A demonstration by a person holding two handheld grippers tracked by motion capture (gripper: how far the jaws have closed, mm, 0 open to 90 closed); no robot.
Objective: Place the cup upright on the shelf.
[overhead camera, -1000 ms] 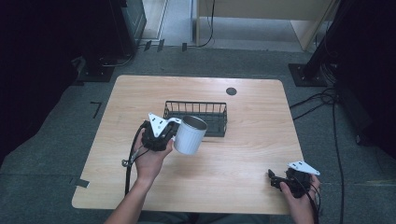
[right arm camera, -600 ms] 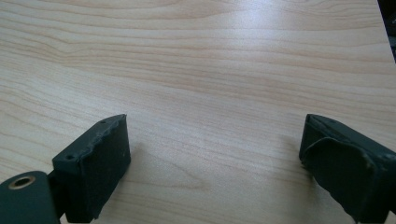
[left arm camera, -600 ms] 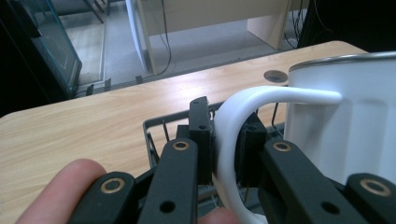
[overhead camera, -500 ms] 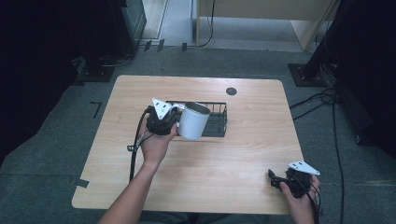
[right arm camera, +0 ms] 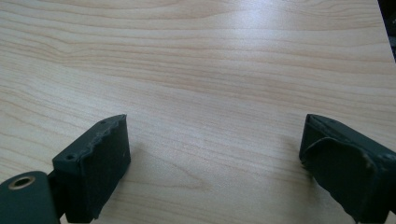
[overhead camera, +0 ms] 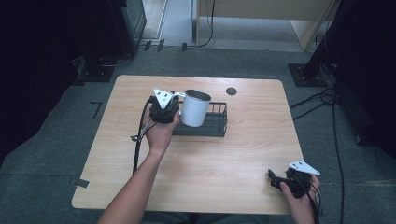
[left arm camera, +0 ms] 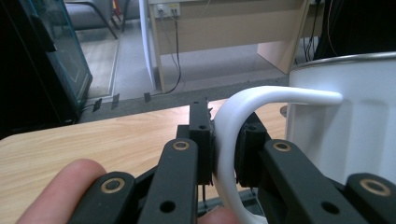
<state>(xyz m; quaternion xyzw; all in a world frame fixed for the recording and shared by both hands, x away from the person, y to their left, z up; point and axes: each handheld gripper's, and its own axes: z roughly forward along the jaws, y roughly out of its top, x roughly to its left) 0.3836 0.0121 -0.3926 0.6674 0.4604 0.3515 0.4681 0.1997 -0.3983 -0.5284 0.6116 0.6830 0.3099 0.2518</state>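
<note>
Since the earlier frame, left hand-held gripper (overhead camera: pixel 173 103) and white mug (overhead camera: pixel 194 108) are shifting farther up the bench (overhead camera: pixel 243 154), now hanging over the wire basket (overhead camera: pixel 215 125); its jaws are clamping the mug's handle (left arm camera: pixel 229 140). Right hand-held gripper (overhead camera: pixel 276 181) is resting open at the near edge.

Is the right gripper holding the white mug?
No, the right gripper has its jaws wide apart over bare table, while the left gripper clamps the white mug by its handle.
</note>
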